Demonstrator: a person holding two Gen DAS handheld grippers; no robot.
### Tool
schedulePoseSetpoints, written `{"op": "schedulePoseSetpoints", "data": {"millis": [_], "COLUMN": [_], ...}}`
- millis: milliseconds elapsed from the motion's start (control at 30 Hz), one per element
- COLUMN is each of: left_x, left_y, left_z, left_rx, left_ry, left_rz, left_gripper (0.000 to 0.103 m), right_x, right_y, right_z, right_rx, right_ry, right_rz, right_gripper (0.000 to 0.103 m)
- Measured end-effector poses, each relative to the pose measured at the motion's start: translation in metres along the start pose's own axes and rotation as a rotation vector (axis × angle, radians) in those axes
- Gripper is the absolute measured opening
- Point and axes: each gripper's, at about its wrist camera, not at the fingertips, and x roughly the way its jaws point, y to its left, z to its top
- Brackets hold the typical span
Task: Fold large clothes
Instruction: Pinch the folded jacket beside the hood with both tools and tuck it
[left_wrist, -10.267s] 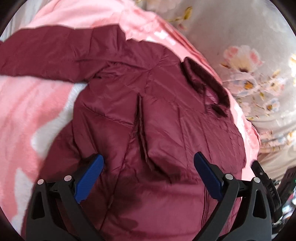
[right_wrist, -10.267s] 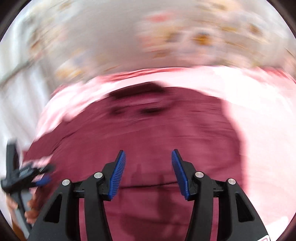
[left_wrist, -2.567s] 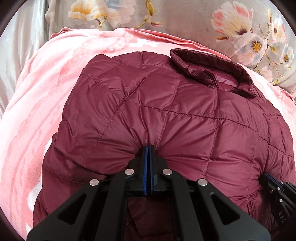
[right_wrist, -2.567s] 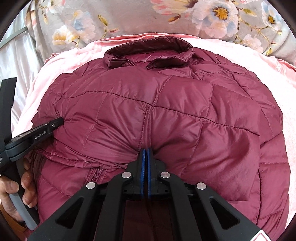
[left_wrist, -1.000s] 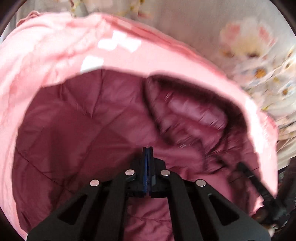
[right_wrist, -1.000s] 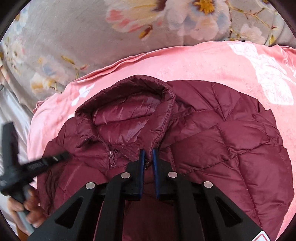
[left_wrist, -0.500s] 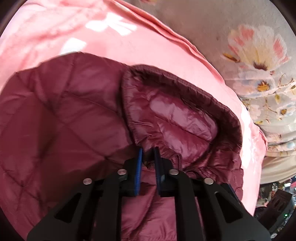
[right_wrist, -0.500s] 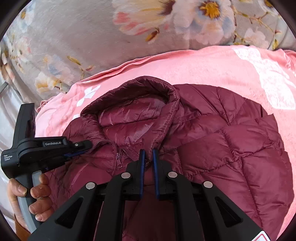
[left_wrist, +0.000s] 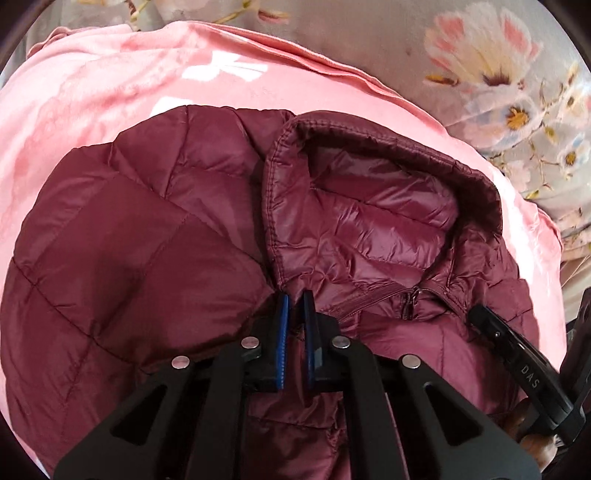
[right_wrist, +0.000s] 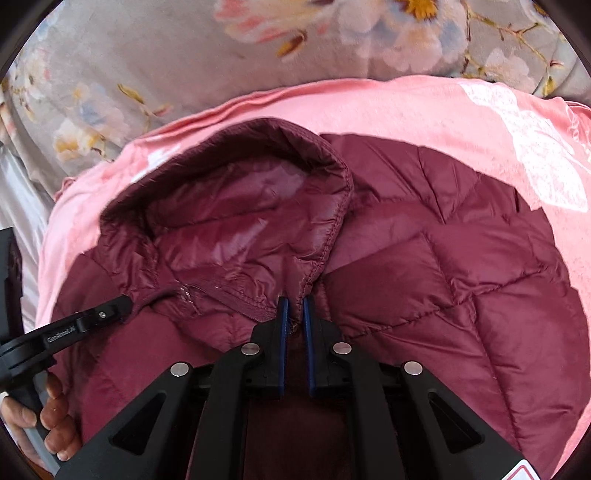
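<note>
Gripping the maroon quilted jacket (left_wrist: 155, 236) near the base of its collar (left_wrist: 373, 206), the left gripper (left_wrist: 294, 306) has its blue pads nearly together, a thin fold of fabric pinched between them at the collar's left-hand seam. Left fingers (left_wrist: 282, 332) show only a narrow slit of cloth between them. In the right wrist view the right gripper (right_wrist: 293, 308) is likewise almost closed, its jaws having just drawn slightly tighter, and clamps a fold of jacket fabric at the collar's right-hand edge, just below the stitched hem. Both tongs therefore hold the garment on either side of the neck opening.

Jacket lies on a pink blanket (left_wrist: 110, 85), collar upright and open, shiny lining visible inside, zipper top (left_wrist: 408, 301) just beside the left gripper. Quilted body spreads outward from both grips. Grey floral bedding (right_wrist: 184, 55) lies beyond the blanket. A hand (right_wrist: 44, 417) grips the left tool's handle at the lower left of the right wrist view.
</note>
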Motion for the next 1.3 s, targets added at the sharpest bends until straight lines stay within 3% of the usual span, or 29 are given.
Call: {"op": "schedulePoseSetpoints", "data": {"millis": [167,300,400,567,767,867,933,1033,1300], "left_x": [0.002,0.003,0.001,-0.030,-0.069,-0.052,-0.032,-0.003,0.018], "left_y": [0.000,-0.016,-0.019,-0.004,-0.006,-0.021,-0.024,-0.025,-0.017], "left_z": [-0.007,-0.015,-0.017,-0.019,0.012,0.036,0.036,0.021,0.007], "left_rx": [0.030,0.109,0.121,0.086,0.040,0.021,0.021,0.013,0.025], "left_ry": [-0.045,-0.118,-0.143,-0.202,-0.279,-0.250,-0.188,-0.113,-0.093], "left_rz": [0.009,0.083,0.093,0.063,0.023,0.045,0.046,0.063,0.083], "left_gripper": [0.008,0.009,0.010,0.038,0.037,0.037,0.033,0.029,0.029], "right_x": [0.005,0.006,0.000,-0.042,-0.061,-0.035,-0.020,0.002,0.012], "right_y": [0.006,0.011,0.010,0.002,0.018,0.030,0.031,0.026,0.027], "right_z": [-0.005,-0.006,-0.006,-0.009,0.020,0.026,0.022,0.012,0.003], "right_rx": [-0.036,-0.064,-0.070,-0.043,-0.055,-0.081,-0.088,-0.083,-0.112], "right_ry": [-0.020,-0.029,-0.028,-0.087,-0.160,-0.112,-0.069,-0.020,-0.021], "right_rz": [-0.042,-0.070,-0.053,-0.046,-0.018,-0.041,-0.056,-0.081,-0.097], "right_gripper": [0.006,0.006,0.011,0.018,0.019,0.012,0.005,0.003,0.003]}}
